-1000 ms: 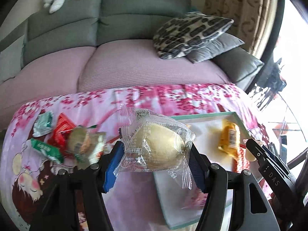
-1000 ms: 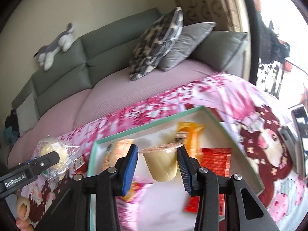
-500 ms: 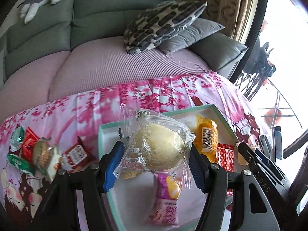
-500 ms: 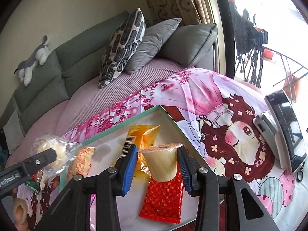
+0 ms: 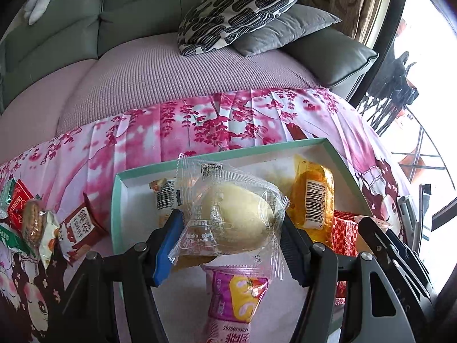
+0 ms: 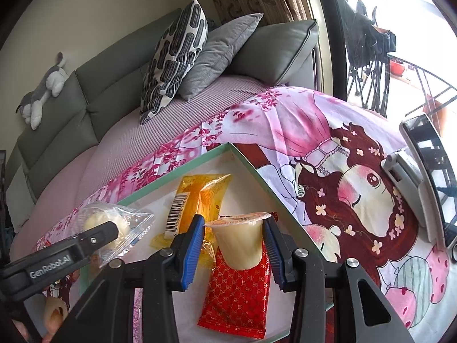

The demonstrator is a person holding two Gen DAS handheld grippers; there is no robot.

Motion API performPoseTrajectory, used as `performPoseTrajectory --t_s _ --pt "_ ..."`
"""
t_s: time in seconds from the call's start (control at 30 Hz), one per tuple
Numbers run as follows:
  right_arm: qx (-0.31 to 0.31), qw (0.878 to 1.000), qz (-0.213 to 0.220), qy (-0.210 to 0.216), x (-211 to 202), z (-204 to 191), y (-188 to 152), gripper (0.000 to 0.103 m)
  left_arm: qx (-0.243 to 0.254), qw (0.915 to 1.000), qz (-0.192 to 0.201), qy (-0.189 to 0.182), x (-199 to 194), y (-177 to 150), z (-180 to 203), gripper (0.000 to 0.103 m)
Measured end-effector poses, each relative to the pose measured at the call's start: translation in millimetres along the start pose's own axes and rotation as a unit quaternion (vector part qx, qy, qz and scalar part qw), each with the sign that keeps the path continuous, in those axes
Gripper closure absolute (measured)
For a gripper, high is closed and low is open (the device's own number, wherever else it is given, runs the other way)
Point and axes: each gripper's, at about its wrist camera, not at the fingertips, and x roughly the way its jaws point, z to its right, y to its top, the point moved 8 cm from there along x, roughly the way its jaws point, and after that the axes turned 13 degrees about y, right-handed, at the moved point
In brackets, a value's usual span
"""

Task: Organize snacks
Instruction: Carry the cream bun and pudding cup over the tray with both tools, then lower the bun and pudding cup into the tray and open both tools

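Left wrist: left tool (image 5: 228, 243) clamped on clear-wrapped pale round bun (image 5: 232, 218) above mint-rimmed white tray (image 5: 115, 200); right wrist: right tool (image 6: 235, 247) clamped on cream jelly cup (image 6: 238, 240) above red foil packet (image 6: 238, 291)

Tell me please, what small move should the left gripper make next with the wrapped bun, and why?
Probably lower the left gripper a little and open it. It holds the wrapped bun above the green-rimmed tray, where an orange packet and a pink packet already lie. The bare white floor just behind the pink packet looks free. The right gripper holds a jelly cup further right.
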Motion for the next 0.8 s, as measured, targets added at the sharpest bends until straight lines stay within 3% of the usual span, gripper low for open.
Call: performPoseTrajectory --t_s 0.4,0.8 --pt "0.003 1.0 -0.006 0.001 2 3 -1 0.058 -0.004 0.9999 -0.011 0.013 8 0 3 0.031" --pt "-0.002 1.0 -0.011 -0.002 1 2 0 0.057 -0.024 0.9989 0.016 0.037 -25 2 -19 0.029"
